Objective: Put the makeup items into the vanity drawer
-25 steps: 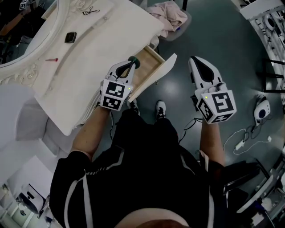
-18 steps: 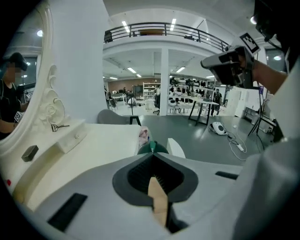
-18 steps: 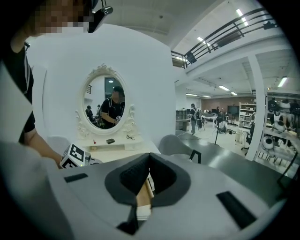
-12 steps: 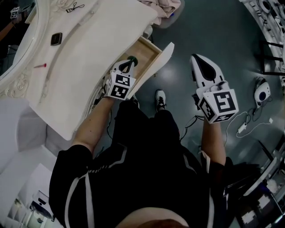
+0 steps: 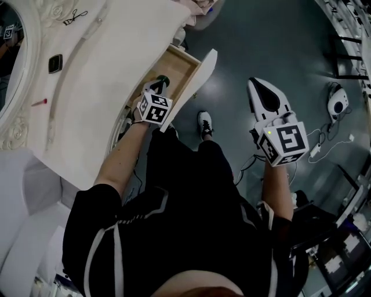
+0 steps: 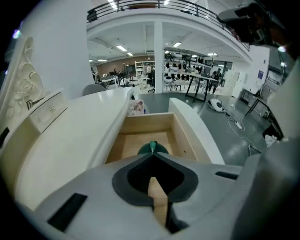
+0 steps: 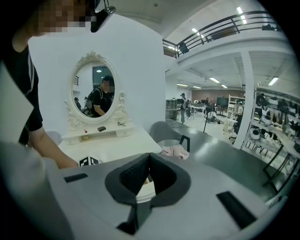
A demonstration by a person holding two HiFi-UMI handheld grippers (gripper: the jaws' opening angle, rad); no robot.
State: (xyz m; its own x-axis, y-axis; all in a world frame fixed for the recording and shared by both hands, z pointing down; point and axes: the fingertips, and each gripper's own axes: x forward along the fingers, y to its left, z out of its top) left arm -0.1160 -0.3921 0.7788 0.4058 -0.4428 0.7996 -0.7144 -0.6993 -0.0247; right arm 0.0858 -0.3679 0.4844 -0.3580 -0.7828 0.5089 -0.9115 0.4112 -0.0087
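The vanity drawer (image 5: 177, 65) stands pulled out from the white vanity top (image 5: 104, 75), its wooden inside (image 6: 140, 140) showing. My left gripper (image 5: 162, 84) hangs over the drawer's near end, shut on a dark green round makeup item (image 5: 164, 79); that item (image 6: 153, 148) pokes out just past the closed jaws (image 6: 152, 153). My right gripper (image 5: 255, 85) is held over the grey floor, right of the drawer front (image 5: 202, 72), and is shut with nothing in it (image 7: 149, 157). On the vanity's back ledge lie a black compact (image 5: 55, 62), a small red item (image 5: 39, 102) and an eyelash curler (image 5: 75, 16).
An oval mirror (image 7: 93, 89) in a carved white frame stands at the vanity's back. A pink cloth (image 7: 175, 151) lies on a grey chair beyond the drawer. My shoe (image 5: 204, 123) is below the drawer front. Cables and a white device (image 5: 336, 104) lie on the floor at right.
My left gripper has moved forward and down over the open drawer with the green item still held. The right gripper has hardly moved. The head view has shifted, so the vanity sits higher and further left.
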